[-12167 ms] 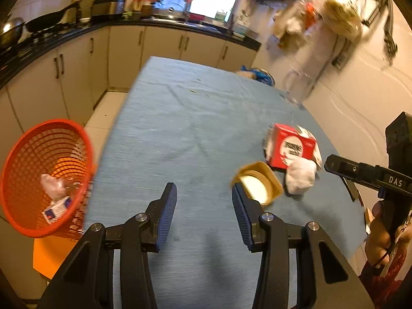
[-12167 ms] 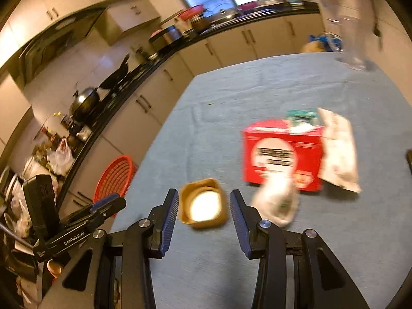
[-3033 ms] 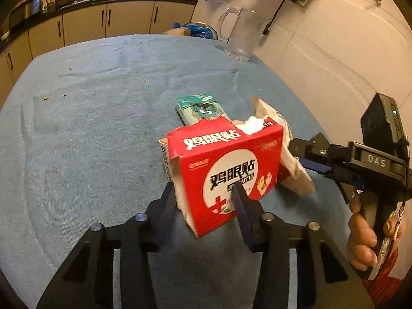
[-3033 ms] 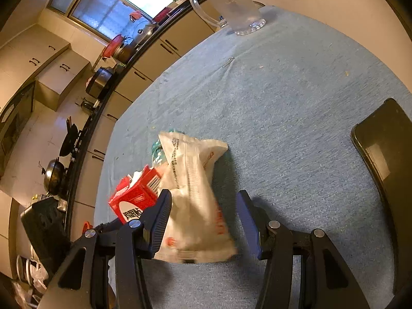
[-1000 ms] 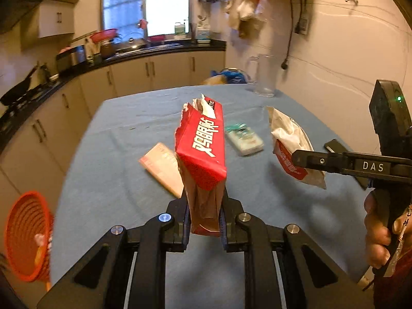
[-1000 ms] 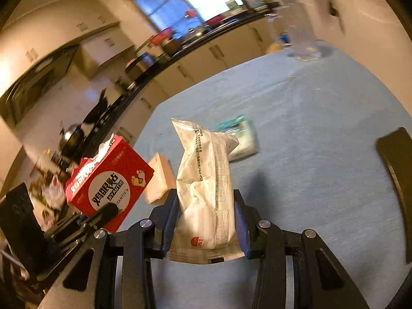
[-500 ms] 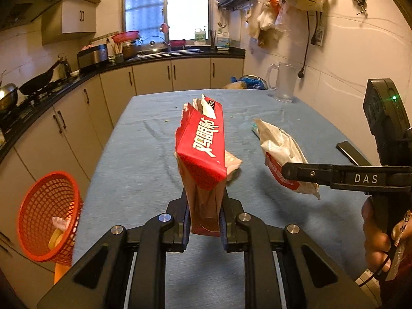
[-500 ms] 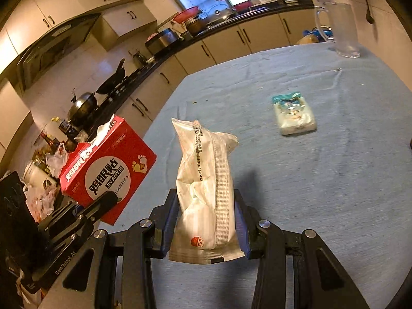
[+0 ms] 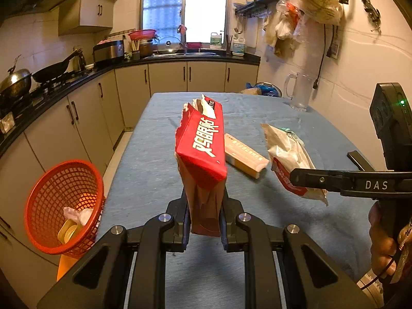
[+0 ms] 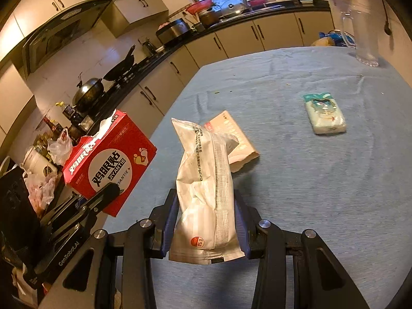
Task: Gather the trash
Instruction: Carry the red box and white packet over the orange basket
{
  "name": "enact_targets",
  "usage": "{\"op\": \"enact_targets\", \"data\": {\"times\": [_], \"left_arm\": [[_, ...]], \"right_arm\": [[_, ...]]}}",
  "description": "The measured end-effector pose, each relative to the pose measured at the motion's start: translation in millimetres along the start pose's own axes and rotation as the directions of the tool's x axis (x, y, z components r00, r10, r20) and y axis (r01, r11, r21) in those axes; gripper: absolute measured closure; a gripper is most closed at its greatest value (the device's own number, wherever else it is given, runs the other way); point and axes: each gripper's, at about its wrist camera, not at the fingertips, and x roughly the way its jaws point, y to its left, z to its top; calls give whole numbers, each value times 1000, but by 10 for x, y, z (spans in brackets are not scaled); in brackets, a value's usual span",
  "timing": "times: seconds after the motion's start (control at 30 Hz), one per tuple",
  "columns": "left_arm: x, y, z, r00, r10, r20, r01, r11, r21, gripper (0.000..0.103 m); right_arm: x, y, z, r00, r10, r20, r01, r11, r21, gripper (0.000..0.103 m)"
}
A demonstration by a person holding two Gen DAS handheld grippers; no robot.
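Note:
My left gripper [image 9: 203, 221] is shut on a torn red carton [image 9: 202, 149] and holds it upright above the blue table [image 9: 154, 170]. The carton also shows in the right wrist view [image 10: 108, 162]. My right gripper [image 10: 206, 229] is shut on a white plastic wrapper [image 10: 206, 188], lifted off the table; it also shows in the left wrist view [image 9: 291, 159]. An orange mesh bin [image 9: 61, 206] stands left of the table with some trash in it.
A flat beige box [image 9: 244, 154] and a small teal tissue pack [image 10: 324, 113] lie on the table. A glass pitcher [image 9: 298, 92] stands at the far right. A dark flat object [image 9: 359, 161] lies at the right edge. Kitchen cabinets line the left.
Both grippers, still holding the carton and the wrapper, have drawn back toward the near end of the table. The orange bin now appears closer on the left.

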Motion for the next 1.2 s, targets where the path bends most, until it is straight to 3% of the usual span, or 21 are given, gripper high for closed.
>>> {"op": "enact_targets", "data": {"times": [0.6,1.2], "left_arm": [[-315,799,-89,995,80,51,-73,989,-127,86],[-516,1639,-250,984,170,48,-151,952,-265,86]], "right_arm": [[373,757,108,997,42,-70,-50,992,-114,59],[859,1550,224,979,117,-167,-149,969,-195,59]]}}
